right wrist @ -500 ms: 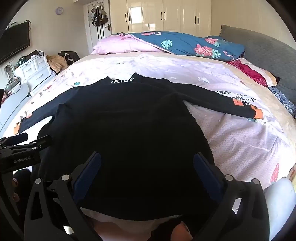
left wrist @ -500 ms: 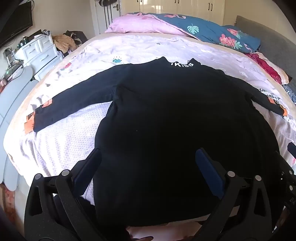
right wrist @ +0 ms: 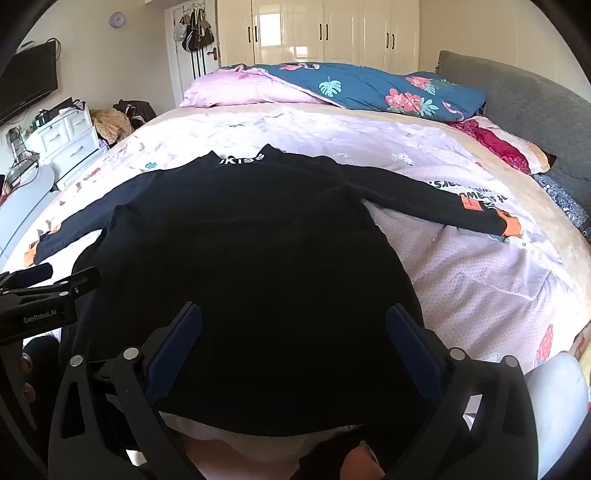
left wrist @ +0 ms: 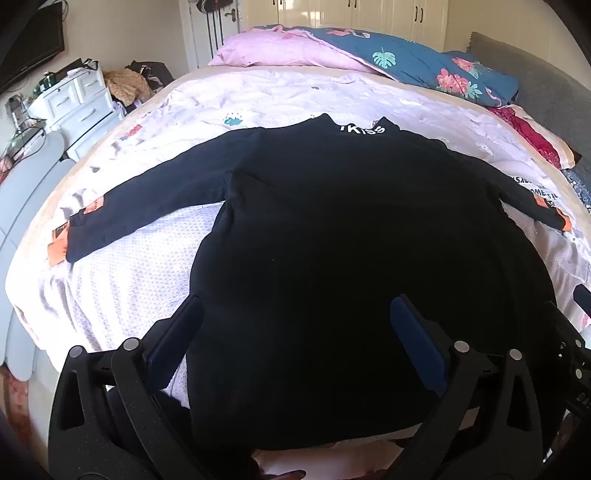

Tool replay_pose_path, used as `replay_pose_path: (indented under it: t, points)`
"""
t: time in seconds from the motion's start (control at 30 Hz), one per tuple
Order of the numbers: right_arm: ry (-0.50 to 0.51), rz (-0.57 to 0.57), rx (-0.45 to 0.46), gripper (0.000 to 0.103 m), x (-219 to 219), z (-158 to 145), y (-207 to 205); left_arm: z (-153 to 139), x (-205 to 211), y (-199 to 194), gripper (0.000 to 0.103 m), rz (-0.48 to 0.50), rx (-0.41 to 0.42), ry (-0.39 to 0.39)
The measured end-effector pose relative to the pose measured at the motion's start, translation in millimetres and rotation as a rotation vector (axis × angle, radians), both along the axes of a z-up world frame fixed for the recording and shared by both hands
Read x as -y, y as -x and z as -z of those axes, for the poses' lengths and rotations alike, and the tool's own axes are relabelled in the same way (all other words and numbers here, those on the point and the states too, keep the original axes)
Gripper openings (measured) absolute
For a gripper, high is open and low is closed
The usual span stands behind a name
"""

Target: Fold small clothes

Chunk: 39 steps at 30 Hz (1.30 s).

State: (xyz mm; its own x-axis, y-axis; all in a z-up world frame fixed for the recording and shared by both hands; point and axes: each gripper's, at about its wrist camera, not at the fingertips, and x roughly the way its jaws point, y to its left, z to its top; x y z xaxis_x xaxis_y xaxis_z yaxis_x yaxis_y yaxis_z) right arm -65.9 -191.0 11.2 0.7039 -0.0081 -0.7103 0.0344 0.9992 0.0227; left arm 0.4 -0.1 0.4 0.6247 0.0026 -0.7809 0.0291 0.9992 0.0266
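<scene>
Hovering over the near hem of the top (left wrist: pixel 332 258), the left gripper (left wrist: pixel 295 325) and right gripper (right wrist: pixel 293 328) stand as they did half a second ago, jaws spread wide and released, nothing between the pads; the garment lies just as it did, and no shift shows in either view. The black top is spread flat on the bed (right wrist: pixel 480 288), hem toward the cameras, collar with white lettering away, both sleeves stretched out to the sides with orange patches near the cuffs. In the right wrist view the left gripper's body reaches in from the left edge, above the top's left side. Beyond the collar the pale printed sheet (left wrist: pixel 277 96) runs to a pink pillow (right wrist: pixel 236 90) and a blue floral quilt (right wrist: pixel 369 88), with a grey headboard (right wrist: pixel 535 110) at the right. Farther left stand a white drawer unit (left wrist: pixel 74 99) and a dark screen (right wrist: pixel 27 81) on the wall; cream wardrobes (right wrist: pixel 317 29) close the far side.
</scene>
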Motion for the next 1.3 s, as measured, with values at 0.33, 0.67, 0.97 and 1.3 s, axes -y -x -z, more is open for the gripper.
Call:
replay_pose_path:
  t: [0.33,0.67,0.97,1.3]
  points:
    - [0.006,0.005,-0.004,0.099,-2.6,0.4,0.3,-1.8,-3.6,2.6,0.095,0.004,0.008,0.000]
    - [0.009,0.000,-0.010,0.099,-4.8,1.8,-0.2,-2.9,-4.1,3.2,0.095,0.001,0.009,-0.002]
    - [0.011,-0.001,-0.011,0.099,-6.2,1.6,-0.4,-3.2,-2.4,3.5,0.095,-0.003,0.007,-0.006]
    - [0.015,-0.001,-0.006,0.099,-7.4,0.7,0.8,-3.0,-3.0,3.4,0.095,-0.002,0.007,-0.002]
